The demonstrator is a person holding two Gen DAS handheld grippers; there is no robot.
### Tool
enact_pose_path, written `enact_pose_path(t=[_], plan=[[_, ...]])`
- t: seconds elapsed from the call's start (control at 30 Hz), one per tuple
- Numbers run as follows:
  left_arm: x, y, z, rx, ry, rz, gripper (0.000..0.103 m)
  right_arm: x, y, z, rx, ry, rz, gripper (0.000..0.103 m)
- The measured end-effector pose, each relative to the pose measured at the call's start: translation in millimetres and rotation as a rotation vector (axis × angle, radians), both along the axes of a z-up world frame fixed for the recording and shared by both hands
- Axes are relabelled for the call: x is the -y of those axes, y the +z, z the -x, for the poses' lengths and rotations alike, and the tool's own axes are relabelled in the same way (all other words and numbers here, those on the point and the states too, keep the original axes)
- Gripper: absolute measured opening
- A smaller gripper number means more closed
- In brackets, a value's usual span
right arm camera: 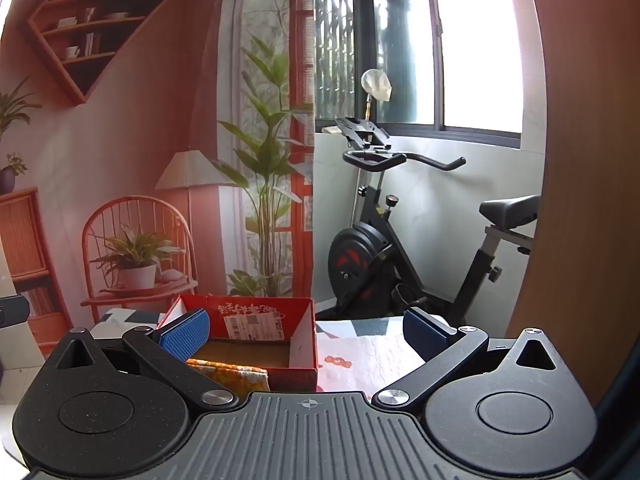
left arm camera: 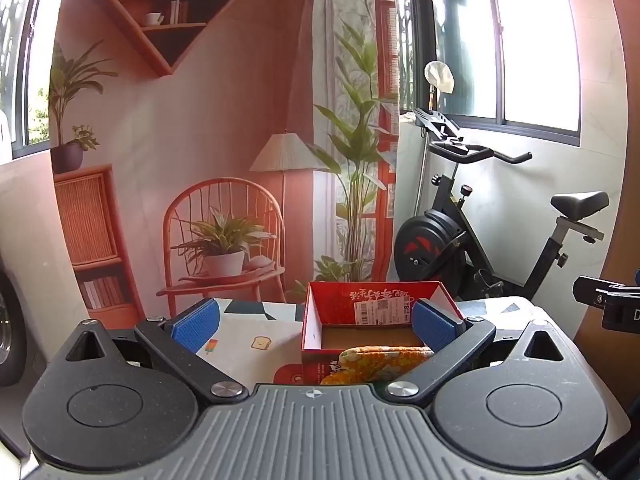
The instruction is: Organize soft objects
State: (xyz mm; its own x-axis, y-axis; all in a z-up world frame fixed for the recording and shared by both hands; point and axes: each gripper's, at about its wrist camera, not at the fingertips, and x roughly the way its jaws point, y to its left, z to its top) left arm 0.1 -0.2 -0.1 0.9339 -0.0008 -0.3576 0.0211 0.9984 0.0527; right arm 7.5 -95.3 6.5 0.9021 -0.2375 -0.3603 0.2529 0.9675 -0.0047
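Presently, scene: two hand-held grippers side by side above a worktop covered with a patterned cloth (toast and ice-lolly prints); printed room backdrop and an exercise bike behind.
Left gripper: jaws spread as wide as they go, nothing between the blue pads. It points gently downward toward the box, hovering and touching nothing.
Right gripper: same state, jaws fully apart and empty. In its own view the box sits left of centre, so its line of approach runs over bare cloth to the right of the box.
Red cardboard box: open top, printed label on the inner far wall, cardboard floor visible and seemingly empty. Judged to be the collection container, set mid-worktop so both hands can reach it.
Orange floral cloth item: soft, folded or bunched, lying at the box's near wall. It seems draped against or over the near rim; whether any part hangs inside I cannot tell. In the right view it sits at the box's near left corner.
Why so held: wide, empty jaws aimed down suit a start or between-grasps pose.
Task status (judgement): cloth item not yet clearly in the box.
Next move calls for: the left gripper is better lined up with the cloth.
Risk: limp fabric may snag the rim or tip the light box.
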Motion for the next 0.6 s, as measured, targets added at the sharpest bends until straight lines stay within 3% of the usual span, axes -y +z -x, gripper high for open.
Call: enact_pose_path(t=[0.6], plan=[[0.6, -0.9, 0.1, 0.0, 0.0, -0.001, 0.103, -1.3, 0.1, 0.9, -0.002, -0.002, 0.0, 0.103]])
